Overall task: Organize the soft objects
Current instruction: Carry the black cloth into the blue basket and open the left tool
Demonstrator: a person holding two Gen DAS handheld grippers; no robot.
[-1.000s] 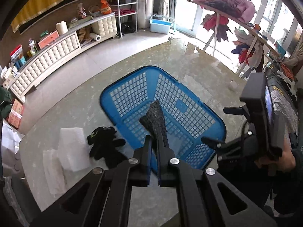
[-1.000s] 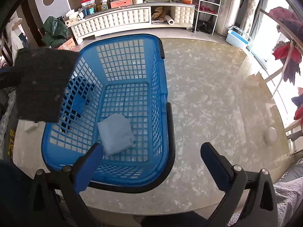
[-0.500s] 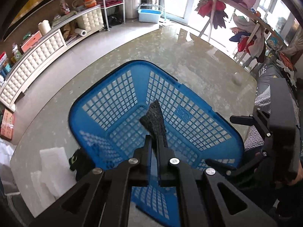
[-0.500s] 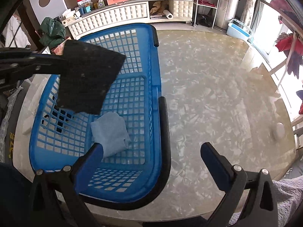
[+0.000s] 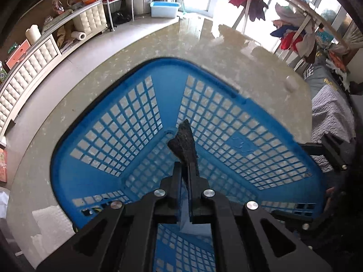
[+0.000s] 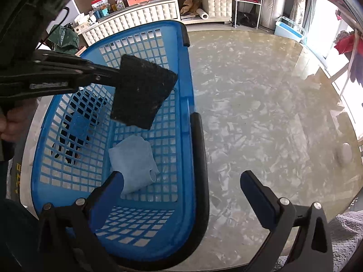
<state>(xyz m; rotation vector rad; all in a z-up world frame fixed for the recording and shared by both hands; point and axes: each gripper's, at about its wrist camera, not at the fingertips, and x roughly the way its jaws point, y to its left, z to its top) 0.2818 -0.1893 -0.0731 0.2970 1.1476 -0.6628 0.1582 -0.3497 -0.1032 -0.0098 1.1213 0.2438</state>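
My left gripper [image 5: 185,165] is shut on a black scouring pad [image 5: 185,140] that sticks out ahead of its fingers. It hangs over the inside of the blue plastic basket [image 5: 90,176]. In the right wrist view the same pad [image 6: 143,93] hovers above the basket's far half, gripped from the left by the left gripper [image 6: 113,72]. On the basket [image 6: 188,72] floor lies a folded light blue cloth [image 6: 133,161]. My right gripper [image 6: 181,175] stands open at the basket's near end, above its black handle, with nothing between its fingers.
A black soft toy [image 6: 74,136] shows through the basket's left wall, outside it on the marble table [image 6: 261,113]. White foam sheets [image 5: 52,222] lie left of the basket. A small white round object [image 6: 346,153] sits near the table's right edge. A clothes rack stands behind.
My left gripper has carried the pad rightward and downward, from the basket's left rim to over its interior; the basket now fills its view. The right gripper has hardly moved.
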